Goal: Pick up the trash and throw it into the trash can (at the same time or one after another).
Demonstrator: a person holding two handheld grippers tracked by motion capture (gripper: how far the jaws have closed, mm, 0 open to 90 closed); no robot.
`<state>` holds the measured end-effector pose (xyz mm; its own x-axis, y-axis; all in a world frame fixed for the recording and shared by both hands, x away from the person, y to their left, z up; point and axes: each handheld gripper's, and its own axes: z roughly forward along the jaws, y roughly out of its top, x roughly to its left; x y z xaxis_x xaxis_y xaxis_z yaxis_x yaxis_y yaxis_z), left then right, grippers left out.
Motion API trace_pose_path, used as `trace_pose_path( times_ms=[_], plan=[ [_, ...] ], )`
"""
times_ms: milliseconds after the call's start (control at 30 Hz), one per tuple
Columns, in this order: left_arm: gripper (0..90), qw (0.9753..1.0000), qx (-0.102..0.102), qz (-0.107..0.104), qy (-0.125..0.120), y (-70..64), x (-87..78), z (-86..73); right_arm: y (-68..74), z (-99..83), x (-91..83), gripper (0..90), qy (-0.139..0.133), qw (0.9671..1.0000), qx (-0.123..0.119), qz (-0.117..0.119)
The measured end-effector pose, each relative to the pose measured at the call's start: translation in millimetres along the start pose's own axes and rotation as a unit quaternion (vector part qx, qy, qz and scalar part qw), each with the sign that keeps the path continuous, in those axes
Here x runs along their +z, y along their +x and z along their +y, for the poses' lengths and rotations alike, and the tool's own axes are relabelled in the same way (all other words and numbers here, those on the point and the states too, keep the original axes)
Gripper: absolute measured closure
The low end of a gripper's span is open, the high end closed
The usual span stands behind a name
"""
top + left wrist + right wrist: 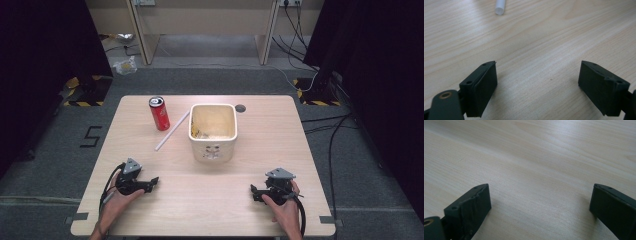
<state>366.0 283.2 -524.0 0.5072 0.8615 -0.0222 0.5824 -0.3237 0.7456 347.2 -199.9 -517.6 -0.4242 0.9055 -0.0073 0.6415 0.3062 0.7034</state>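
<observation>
Left gripper (153, 182) and right gripper (255, 192) low over pale wooden table (210, 200) near its front edge, jaws wide apart, nothing between. White plastic tube (171, 131) farther off, between red drink can (159, 113) and cream square bucket (212, 132).

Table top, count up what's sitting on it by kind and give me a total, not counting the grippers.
Red soda can: 1
White straw: 1
Cream square bucket: 1
Total: 3
</observation>
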Motion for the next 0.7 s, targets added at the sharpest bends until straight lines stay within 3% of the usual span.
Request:
trace_pose_path(
  times_ms=[333, 433, 700],
  plan=[
    [15.6, 0.9998, -0.017, -0.012, -0.006, 4.9, -1.1, 0.0, -0.2, 0.1, 0.2, 3.6, 0.000, 1.0000, -0.001, 0.001],
    [17.3, 0.9997, -0.022, -0.004, -0.006, 8.8, -1.4, 0.5, -0.4, 0.1, 0.2, 3.5, -0.001, 1.0000, -0.001, 0.001],
    [17.8, 0.9996, -0.027, -0.009, -0.009, 12.5, -0.7, 8.1, -0.9, 0.2, 0.3, 3.4, 0.000, 1.0000, -0.003, 0.003]
  ],
)
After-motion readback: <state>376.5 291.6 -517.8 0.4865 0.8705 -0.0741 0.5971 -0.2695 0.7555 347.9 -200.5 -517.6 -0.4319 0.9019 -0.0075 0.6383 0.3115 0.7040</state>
